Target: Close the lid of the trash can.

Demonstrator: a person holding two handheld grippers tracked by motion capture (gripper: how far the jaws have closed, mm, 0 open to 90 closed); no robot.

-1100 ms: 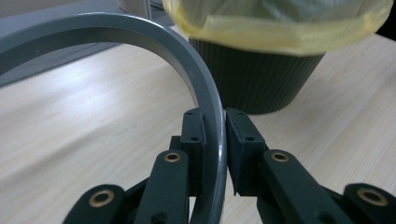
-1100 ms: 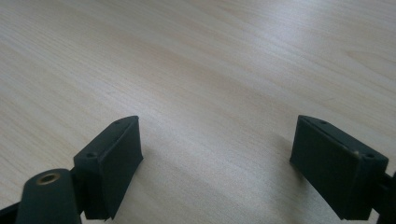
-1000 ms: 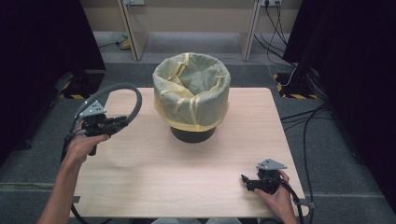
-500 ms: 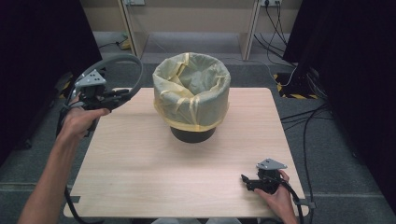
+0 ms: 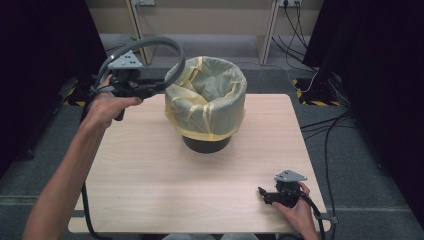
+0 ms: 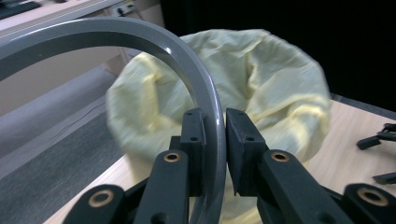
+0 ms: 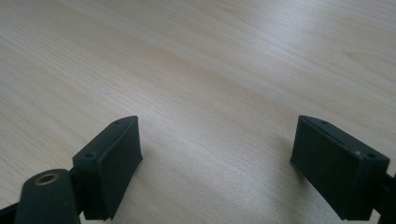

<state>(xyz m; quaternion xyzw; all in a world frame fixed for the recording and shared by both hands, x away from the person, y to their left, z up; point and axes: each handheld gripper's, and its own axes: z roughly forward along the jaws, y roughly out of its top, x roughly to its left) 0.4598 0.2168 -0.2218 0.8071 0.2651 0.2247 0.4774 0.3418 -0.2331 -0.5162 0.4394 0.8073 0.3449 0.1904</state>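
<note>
A black bin lined with a yellow bag (image 5: 207,95) stands at the middle of the wooden table (image 5: 150,175). My left gripper (image 5: 159,86) is held in the air just left of the bin's rim. It is shut on a grey ring (image 5: 159,39), which arcs up and over the near-left edge of the bag. In the left gripper view the jaws (image 6: 215,135) pinch the ring's band (image 6: 140,35), with the yellow bag (image 6: 275,79) close behind. My right gripper (image 5: 264,195) rests on the table at the front right. It is open (image 7: 217,163), with bare wood between its pads.
Cables and black-and-yellow floor tape (image 5: 312,86) lie beyond the table's far right corner. Dark curtains flank both sides. The right gripper's jaws (image 6: 378,140) show at the right edge of the left gripper view.
The left hand has lifted the grey ring up and carried it right, from beside the table's left edge to the bin's rim. The right gripper has stayed put.
</note>
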